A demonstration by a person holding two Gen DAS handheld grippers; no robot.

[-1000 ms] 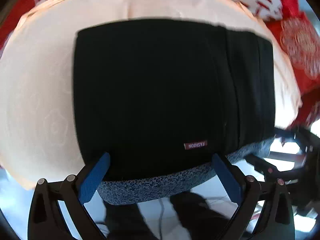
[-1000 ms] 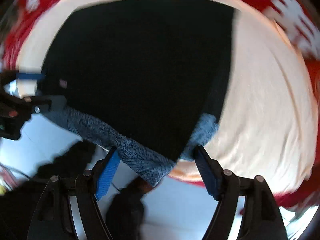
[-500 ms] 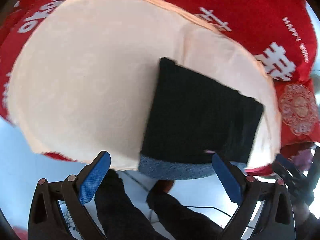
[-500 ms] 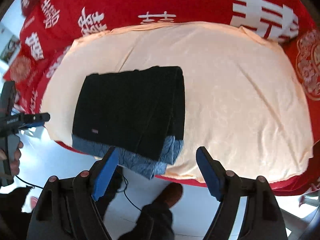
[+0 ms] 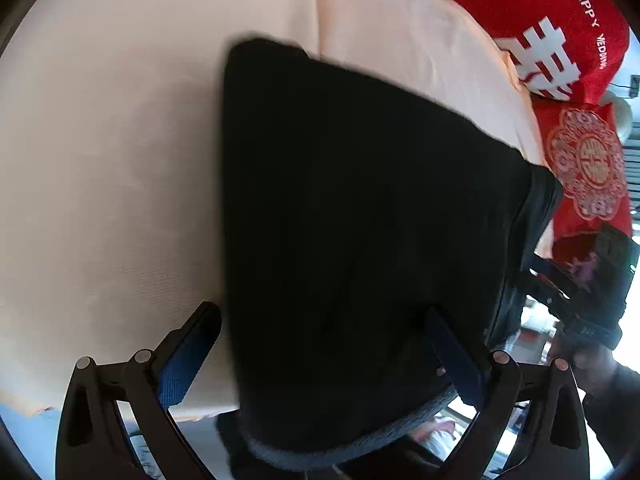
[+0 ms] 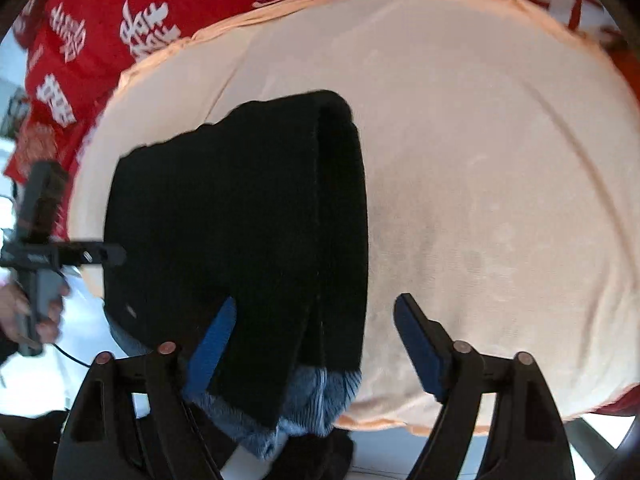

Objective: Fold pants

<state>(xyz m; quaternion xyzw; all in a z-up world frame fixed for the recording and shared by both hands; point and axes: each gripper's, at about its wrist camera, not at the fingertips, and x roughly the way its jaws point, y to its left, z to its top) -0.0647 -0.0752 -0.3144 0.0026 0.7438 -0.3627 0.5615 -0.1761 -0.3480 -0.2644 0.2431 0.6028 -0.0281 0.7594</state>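
Black pants (image 5: pixel 360 220) lie folded into a thick rectangle on a peach cloth (image 5: pixel 100 160), their blue-grey waistband (image 5: pixel 360 444) hanging over the near edge. My left gripper (image 5: pixel 320 356) is open and low over the near end, with the pants' left edge between its blue pads. In the right wrist view the pants (image 6: pixel 240 232) show stacked folds along their right side above the waistband (image 6: pixel 304 404). My right gripper (image 6: pixel 314 344) is open around that right near corner. The left gripper (image 6: pixel 64 256) shows at the pants' left side, held by a hand (image 6: pixel 36 316).
The peach cloth (image 6: pixel 500 180) covers a red spread with white lettering (image 6: pixel 100 32). A red embroidered cushion (image 5: pixel 588 164) lies at the far right. The cloth's near edge drops to a pale floor (image 6: pixel 60 380), where dark legs and shoes stand.
Half a second ago both grippers were pulled back, with the whole cloth in view. Both have now moved in close over the pants' near end, still open.
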